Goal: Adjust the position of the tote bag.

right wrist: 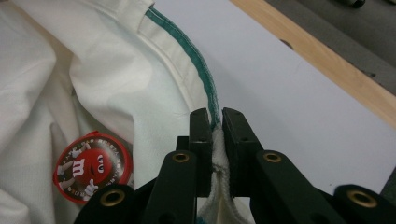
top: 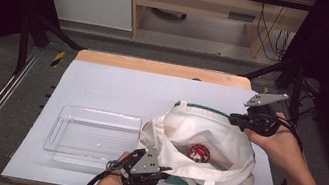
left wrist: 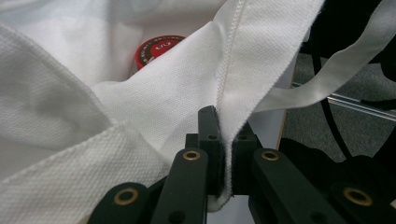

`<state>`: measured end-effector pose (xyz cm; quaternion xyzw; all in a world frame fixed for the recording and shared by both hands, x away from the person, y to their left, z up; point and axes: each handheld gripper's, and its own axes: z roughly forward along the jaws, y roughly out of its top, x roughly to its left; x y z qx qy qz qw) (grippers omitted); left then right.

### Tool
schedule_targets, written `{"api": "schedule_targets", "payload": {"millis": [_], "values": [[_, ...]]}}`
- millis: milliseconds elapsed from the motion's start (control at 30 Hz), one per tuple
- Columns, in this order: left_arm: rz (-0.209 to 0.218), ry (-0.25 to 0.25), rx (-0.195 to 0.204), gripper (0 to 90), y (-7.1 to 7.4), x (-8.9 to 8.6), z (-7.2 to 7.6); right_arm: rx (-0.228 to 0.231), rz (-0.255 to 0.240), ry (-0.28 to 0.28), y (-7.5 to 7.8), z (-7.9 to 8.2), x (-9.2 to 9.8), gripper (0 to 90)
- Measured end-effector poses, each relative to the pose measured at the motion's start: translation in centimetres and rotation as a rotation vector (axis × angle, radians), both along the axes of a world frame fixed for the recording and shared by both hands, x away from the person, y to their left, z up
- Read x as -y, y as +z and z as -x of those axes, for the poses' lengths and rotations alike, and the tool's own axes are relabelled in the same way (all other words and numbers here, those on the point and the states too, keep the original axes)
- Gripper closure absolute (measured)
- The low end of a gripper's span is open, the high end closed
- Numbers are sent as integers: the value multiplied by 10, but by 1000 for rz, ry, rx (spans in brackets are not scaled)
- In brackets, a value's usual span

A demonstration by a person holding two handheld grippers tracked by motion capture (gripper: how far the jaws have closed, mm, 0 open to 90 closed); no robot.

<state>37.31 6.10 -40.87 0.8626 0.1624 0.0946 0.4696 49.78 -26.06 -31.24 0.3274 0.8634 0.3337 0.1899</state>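
One white cloth tote bag (top: 203,150) with a green-stitched rim, lying open-mouthed on the pale tabletop (top: 118,85), right of centre. One round red candy tin (top: 199,152) with a cartoon figure on its lid, down inside the bag, seen through the mouth. One clear rectangular plastic tray (top: 94,136), just left of the bag, nothing in it. Two black two-jaw grippers, one per hand.

Left gripper (left wrist: 224,154) at the bag's near edge: jaws pressed nearly together, clamped on a seamed fold of the white cloth, which runs up between the pads and out past them. One white strap (left wrist: 336,74) trailing off to the side, beyond the table edge.

Right gripper (right wrist: 215,154) at the bag's far right rim: jaws likewise drawn in tight, pinching the green-stitched hem, bunched cloth squeezed between the pads.

Bag mouth held spread between the two grips.
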Motion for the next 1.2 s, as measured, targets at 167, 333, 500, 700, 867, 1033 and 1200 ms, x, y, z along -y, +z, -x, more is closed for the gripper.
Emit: {"api": "schedule_targets", "payload": {"millis": [167, 333, 500, 700, 867, 1033, 1200], "values": [[-8, -4, -3, 867, -3, 1, 4, 57, -7, -7, 10, 12, 4, 835], [-22, -9, -3, 869, -7, 0, 9, 91, -9, -9, 17, 19, 8, 837], [-34, -12, -14, 870, -14, -1, 13, 106, -27, -26, 17, 22, 13, 837], [-56, -21, -9, 871, -19, 0, 18, 112, -48, -39, 15, 24, 18, 837], [-72, -25, -8, 870, -25, 2, 20, 108, -84, -45, 8, 30, 23, 837], [-99, -29, -13, 870, -31, 4, 19, 115, -98, -28, 4, 38, 19, 836], [-97, -24, -15, 869, -33, 5, 22, 109, -109, -13, -2, 44, 18, 836]]}}
